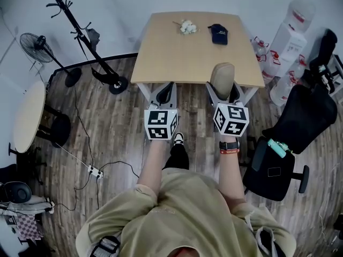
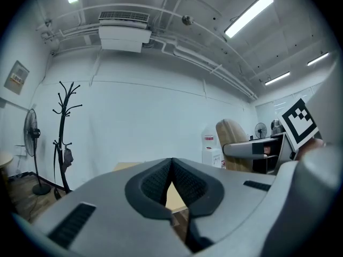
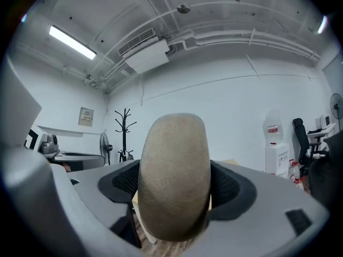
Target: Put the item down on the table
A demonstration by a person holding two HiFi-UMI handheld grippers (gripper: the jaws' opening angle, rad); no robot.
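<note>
1. My right gripper (image 1: 224, 96): jaws spread wide and clamped on the item (image 3: 173, 175), 1 pad pressing each flank

2. The item: a tan, rounded, felt-like oval standing on end between those pads, its top rising well above the jaws. In the head view it sits at the near right edge of the table (image 1: 177, 52); I cannot tell whether it touches the tabletop

3. My left gripper (image 1: 165, 90): jaws together with the pad tips meeting, nothing between them. It is beside the right gripper, at the table's near edge

4. Table: light wood, rectangular. At its far side lie 1 dark cap (image 1: 218, 33) and 1 small white cluster (image 1: 187, 27), near each other but apart, and both well away from the item

5. Surroundings: 1 black coat stand (image 1: 80, 33) and 1 standing fan (image 1: 35, 44) to the left of the table, 1 black office chair (image 1: 300, 127) to the right, 1 white power strip (image 1: 95, 171) on the wood floor
</note>
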